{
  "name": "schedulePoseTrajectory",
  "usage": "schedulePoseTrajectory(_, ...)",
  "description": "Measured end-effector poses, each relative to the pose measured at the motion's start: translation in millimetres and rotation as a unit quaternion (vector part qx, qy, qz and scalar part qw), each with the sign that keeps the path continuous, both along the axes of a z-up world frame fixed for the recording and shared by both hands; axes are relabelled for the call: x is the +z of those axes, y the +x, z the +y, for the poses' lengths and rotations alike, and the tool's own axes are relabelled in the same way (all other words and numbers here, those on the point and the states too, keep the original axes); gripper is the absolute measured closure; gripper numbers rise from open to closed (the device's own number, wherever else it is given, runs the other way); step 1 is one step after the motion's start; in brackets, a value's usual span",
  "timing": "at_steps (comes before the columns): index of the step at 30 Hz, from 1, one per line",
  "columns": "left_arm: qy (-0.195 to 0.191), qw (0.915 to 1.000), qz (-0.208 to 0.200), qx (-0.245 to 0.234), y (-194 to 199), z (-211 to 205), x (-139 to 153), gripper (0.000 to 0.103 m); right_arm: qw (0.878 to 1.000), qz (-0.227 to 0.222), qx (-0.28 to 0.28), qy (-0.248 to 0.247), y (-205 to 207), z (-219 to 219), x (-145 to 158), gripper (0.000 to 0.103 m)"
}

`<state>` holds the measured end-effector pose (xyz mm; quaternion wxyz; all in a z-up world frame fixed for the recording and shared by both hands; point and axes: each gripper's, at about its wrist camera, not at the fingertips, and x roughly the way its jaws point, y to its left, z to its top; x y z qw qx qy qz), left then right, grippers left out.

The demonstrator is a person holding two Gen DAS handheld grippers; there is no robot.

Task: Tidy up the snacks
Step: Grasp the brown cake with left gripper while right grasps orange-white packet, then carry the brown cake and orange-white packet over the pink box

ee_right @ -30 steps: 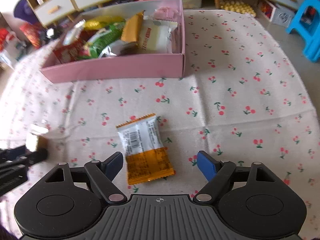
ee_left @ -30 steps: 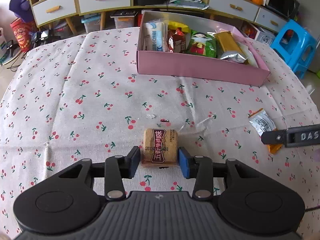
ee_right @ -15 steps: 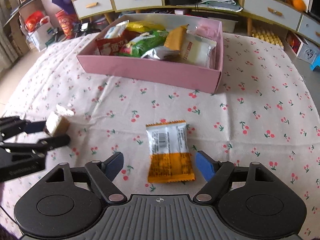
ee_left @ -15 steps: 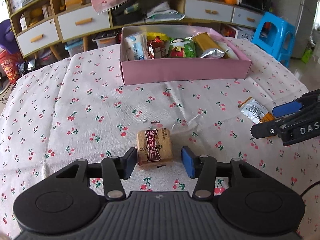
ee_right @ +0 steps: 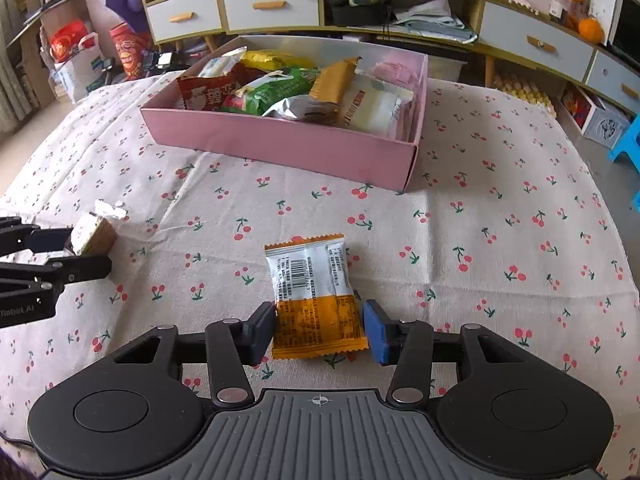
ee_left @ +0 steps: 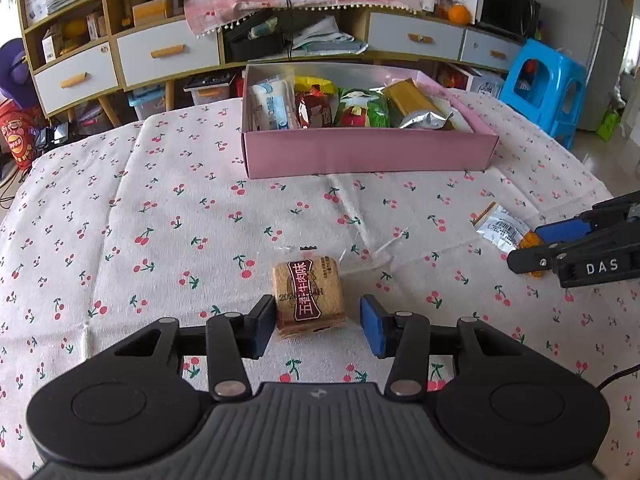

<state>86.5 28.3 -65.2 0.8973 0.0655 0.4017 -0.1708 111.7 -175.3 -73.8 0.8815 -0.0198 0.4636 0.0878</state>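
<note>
Both claws straddle a loose snack on the surface, presumably to carry each to the pink box (ee_left: 368, 152) at upper centre. The left claw (ee_left: 318, 326) is open, one pad touching the biscuit (ee_left: 308, 294). The right claw (ee_right: 320, 330) is open, flanking the sachet (ee_right: 316, 296) without gripping.

The box (ee_left: 368, 154) of snacks sits far on the worktop (ee_left: 160, 216); near it, a biscuit (ee_left: 308, 296) lies left, a packet (ee_right: 316, 296) right.

Both wrist views sit low over the table (ee_left: 160, 208), facing the pink box (ee_left: 368, 152) at 12 o'clock, which both share.
</note>
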Motion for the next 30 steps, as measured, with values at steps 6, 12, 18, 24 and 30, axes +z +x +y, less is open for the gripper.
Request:
schedulePoseTrajectory(6,-0.004,1.0,0.003,0.001,1,-1,3,0.067,1.0,0.002,0.003,0.006,1,2,2,0.058)
schedulePoseTrajectory(12,-0.013,0.9999,-0.002,0.0,1,-4,10,0.067,1.0,0.003,-0.006,0.031,2,-1,10,0.058)
schedulePoseTrajectory(18,-0.026,0.9996,-0.008,0.001,3,-9,17,0.067,0.999,0.003,-0.019,0.05,4,-5,19,0.058)
schedulePoseTrajectory(24,-0.041,0.999,-0.015,0.007,8,-13,27,0.067,0.996,-0.008,-0.035,0.076,9,-12,33,0.058)
schedulePoseTrajectory(30,-0.061,0.9976,-0.029,0.017,20,-23,42,0.067,0.993,-0.021,-0.053,0.1,21,-18,48,0.058)
